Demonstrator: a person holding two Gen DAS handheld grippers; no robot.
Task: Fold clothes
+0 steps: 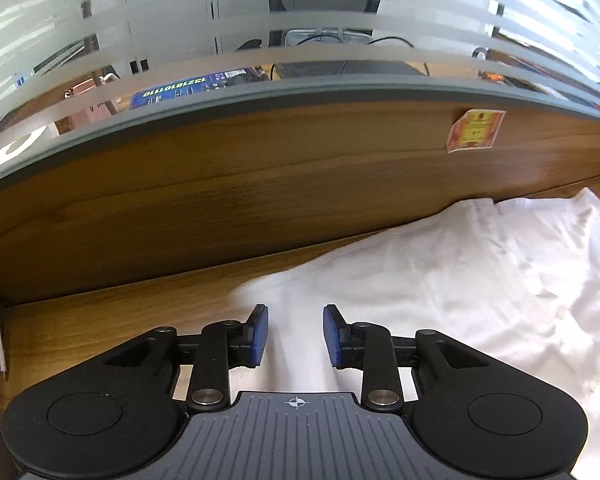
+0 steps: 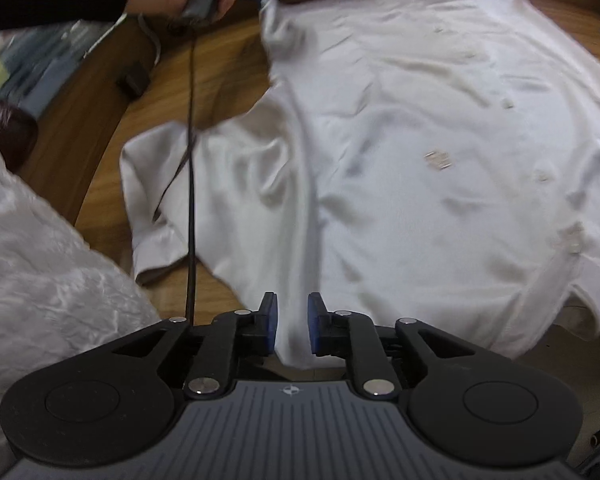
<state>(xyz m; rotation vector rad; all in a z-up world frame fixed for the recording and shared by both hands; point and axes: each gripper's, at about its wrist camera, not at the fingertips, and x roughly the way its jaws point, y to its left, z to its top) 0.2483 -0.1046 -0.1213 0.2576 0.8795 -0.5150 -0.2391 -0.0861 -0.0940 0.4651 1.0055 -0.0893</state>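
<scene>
1. We see the wooden table (image 2: 228, 80) carrying the whole scene, with a wooden back panel (image 1: 260, 184) rising along its far edge in the left wrist view.
2. We find the white shirt (image 2: 420, 160) spread flat across the table, button side up, one sleeve (image 2: 172, 200) lying out toward the table's left edge.
3. We note a white crinkled cloth (image 2: 40, 260) at the left of the right wrist view, beside the table.
4. We hold the right gripper (image 2: 292, 322) at the shirt's near edge. Its jaws stand apart with a narrow gap, and shirt fabric lies between them; we cannot tell whether the pads touch it.
5. We hold the left gripper (image 1: 295, 336) over the shirt's corner near the back panel. Its jaws are spread wide and released, with fabric showing below the gap.
6. We see a black cable (image 2: 191, 160) crossing the sleeve.
7. We see an orange sticker (image 1: 476, 130) on the back panel.
</scene>
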